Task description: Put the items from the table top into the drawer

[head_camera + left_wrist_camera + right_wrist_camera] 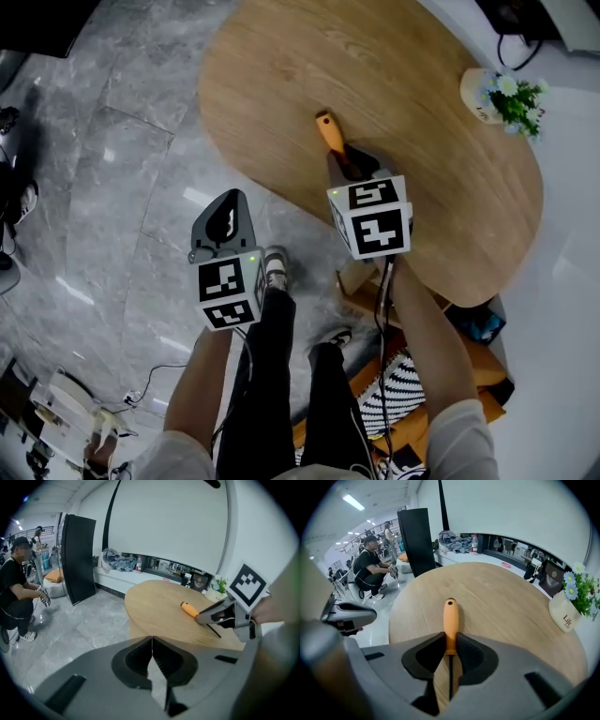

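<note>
Seen from the head view, an oval light-wood table [281, 84] bears an orange-handled tool with a thin dark shaft [329, 131] near its middle. The right gripper [347, 161] is down on the tool, while the left gripper [228, 202] hangs beyond the table's edge over the grey stone floor [112, 141]. A small white pot of flowers [480, 94] stands at the far rim. In the left gripper view, its jaws are pressed together with nothing between them. In the right gripper view, the jaws pinch the lower end of the orange handle, and the tool lies flat on the wood.
</note>
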Demonstrator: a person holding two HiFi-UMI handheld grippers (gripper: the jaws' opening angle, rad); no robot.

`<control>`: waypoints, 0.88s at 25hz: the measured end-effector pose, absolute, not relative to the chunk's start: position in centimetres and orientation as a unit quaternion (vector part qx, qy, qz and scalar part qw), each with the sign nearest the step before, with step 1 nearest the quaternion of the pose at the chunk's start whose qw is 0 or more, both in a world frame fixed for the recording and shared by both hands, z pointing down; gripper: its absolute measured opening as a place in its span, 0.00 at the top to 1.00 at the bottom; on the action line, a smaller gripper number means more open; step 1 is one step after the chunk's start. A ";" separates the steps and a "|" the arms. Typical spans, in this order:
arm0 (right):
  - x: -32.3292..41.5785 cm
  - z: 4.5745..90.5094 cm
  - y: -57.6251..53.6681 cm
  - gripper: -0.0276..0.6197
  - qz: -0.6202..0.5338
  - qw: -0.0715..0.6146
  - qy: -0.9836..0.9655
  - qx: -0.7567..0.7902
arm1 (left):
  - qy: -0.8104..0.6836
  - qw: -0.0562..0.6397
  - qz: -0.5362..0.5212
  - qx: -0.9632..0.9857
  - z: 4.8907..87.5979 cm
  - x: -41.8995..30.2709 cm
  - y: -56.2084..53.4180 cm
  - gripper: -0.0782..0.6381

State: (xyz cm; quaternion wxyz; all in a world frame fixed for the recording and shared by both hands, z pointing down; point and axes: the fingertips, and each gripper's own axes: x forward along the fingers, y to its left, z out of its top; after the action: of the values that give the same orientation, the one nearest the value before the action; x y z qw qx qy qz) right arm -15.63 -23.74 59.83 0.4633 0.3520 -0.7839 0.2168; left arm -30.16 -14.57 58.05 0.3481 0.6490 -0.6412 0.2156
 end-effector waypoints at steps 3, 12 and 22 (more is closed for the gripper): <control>-15.3 59.6 -23.1 0.85 0.215 0.459 -0.786 0.354 | -0.639 0.348 0.218 0.650 58.0 -29.8 -14.0 0.88; -12.0 58.5 -21.2 0.86 0.227 0.453 -0.779 0.370 | -0.624 0.339 0.224 0.667 57.6 -27.2 -13.1 0.88; -6.6 57.6 -16.7 0.86 0.247 0.443 -0.770 0.388 | -0.594 0.330 0.241 0.693 57.3 -21.6 -10.2 0.88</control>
State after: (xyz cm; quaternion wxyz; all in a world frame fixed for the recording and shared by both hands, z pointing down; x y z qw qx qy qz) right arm -6.65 -16.72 57.55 0.4431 0.3877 -0.7698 0.2467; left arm -21.55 -10.18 57.30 0.3303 0.6929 -0.5938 0.2413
